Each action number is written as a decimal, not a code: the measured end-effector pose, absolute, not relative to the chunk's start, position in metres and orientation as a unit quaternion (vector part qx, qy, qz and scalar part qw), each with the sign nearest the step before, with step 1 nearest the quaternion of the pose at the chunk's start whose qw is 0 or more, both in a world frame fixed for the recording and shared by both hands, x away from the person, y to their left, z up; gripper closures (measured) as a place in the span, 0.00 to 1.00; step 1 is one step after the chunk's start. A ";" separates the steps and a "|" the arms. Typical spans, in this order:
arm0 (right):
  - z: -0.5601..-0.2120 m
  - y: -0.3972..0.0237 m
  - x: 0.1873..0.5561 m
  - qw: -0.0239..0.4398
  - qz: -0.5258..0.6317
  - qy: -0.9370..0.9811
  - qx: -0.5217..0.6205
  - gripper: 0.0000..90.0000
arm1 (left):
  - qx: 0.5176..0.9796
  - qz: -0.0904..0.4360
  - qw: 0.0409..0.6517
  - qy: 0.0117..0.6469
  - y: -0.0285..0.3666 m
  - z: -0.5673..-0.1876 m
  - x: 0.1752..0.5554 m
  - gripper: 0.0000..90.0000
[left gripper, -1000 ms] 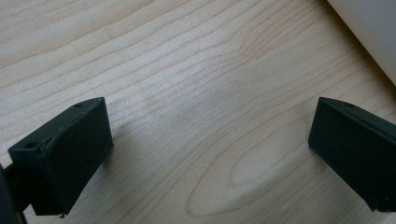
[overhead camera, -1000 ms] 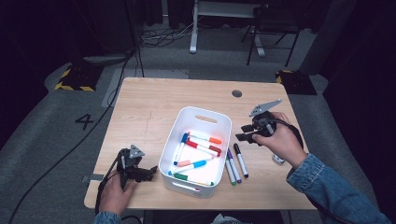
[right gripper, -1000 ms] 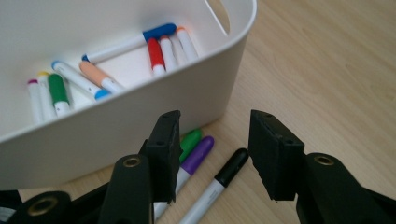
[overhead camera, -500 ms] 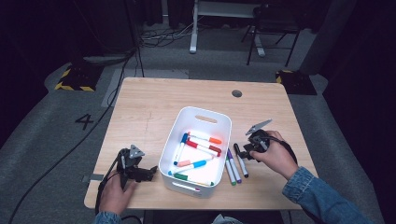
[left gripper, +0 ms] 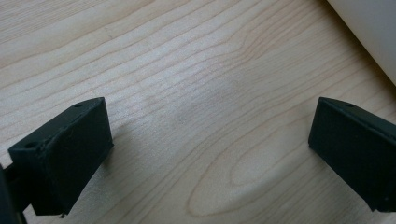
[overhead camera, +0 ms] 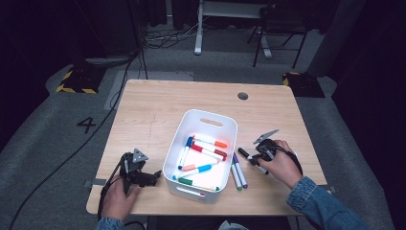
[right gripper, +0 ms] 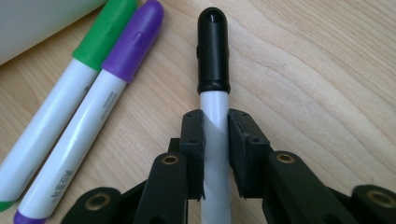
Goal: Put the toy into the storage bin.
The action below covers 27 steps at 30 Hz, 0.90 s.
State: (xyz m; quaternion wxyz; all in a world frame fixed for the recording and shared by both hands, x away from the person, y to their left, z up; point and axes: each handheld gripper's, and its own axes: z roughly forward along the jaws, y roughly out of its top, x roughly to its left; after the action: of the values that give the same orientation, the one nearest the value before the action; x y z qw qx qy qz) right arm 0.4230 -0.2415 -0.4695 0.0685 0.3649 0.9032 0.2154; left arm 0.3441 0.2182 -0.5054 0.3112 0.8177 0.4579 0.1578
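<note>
My right gripper [right gripper: 215, 154] has just closed its jaws and now clamps the white barrel of the black-capped marker [right gripper: 214, 70], which lies flat on the wooden table [overhead camera: 158, 110] with its cap pointing away from me. Just beside it lie the purple marker [right gripper: 100, 100] and the green marker [right gripper: 70, 88], side by side and touching; the purple one carries small grey print along its barrel, too fine for me to read. In the high view, a painted 4 [overhead camera: 86, 124] marks the floor left of the table. My left gripper [left gripper: 210, 154] rests low over bare wood, jaws spread wide with nothing between them, close to the white bin [overhead camera: 225, 122] that holds more markers. The far half of the table lies bare, and my right hand [overhead camera: 282, 165] sits near the right edge
</note>
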 end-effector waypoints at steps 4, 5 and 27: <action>-0.469 -0.240 0.422 0.074 0.212 0.900 0.373 0.86 | 0.818 0.158 0.311 0.458 0.218 -0.505 0.344 0.00; -0.469 -0.240 0.422 0.073 0.212 0.900 0.374 0.86 | 0.818 0.158 0.311 0.458 0.218 -0.505 0.344 0.00; -0.427 -0.247 0.419 0.052 0.262 0.900 0.345 0.86 | 0.818 0.158 0.311 0.458 0.218 -0.505 0.344 0.00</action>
State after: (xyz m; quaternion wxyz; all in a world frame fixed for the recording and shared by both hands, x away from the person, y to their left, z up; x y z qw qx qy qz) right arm 0.4185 -0.2472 -0.4269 0.0522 0.3447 0.8998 0.2622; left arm 0.3441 0.2182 -0.5054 0.3112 0.8177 0.4578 0.1579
